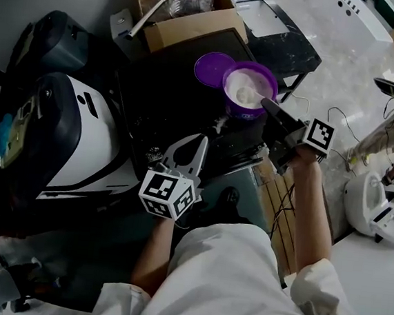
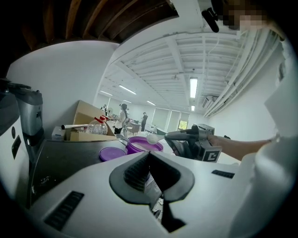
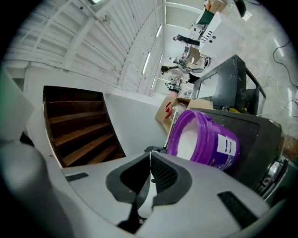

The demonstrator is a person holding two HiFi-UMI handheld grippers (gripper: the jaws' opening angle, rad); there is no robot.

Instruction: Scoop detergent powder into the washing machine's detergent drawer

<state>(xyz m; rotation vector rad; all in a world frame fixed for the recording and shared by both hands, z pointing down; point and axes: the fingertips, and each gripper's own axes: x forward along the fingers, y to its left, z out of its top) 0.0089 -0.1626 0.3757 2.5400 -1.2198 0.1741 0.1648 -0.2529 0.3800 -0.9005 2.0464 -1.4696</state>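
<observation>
The left hand-held gripper (image 1: 196, 146) is clenched, empty; the right hand-held gripper (image 1: 266, 102) grasps a heaped scoop (image 1: 246, 94) above the purple tub (image 1: 243, 111).

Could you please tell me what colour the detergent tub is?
Purple, with a white label on its side; the right gripper view shows the detergent tub best.

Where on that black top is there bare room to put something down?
Bare: the black top left of the lid, down toward the left claw. Crowded: the right side, where the tub, the lid and the right claw with its scoop meet. The box borders the back.
</observation>
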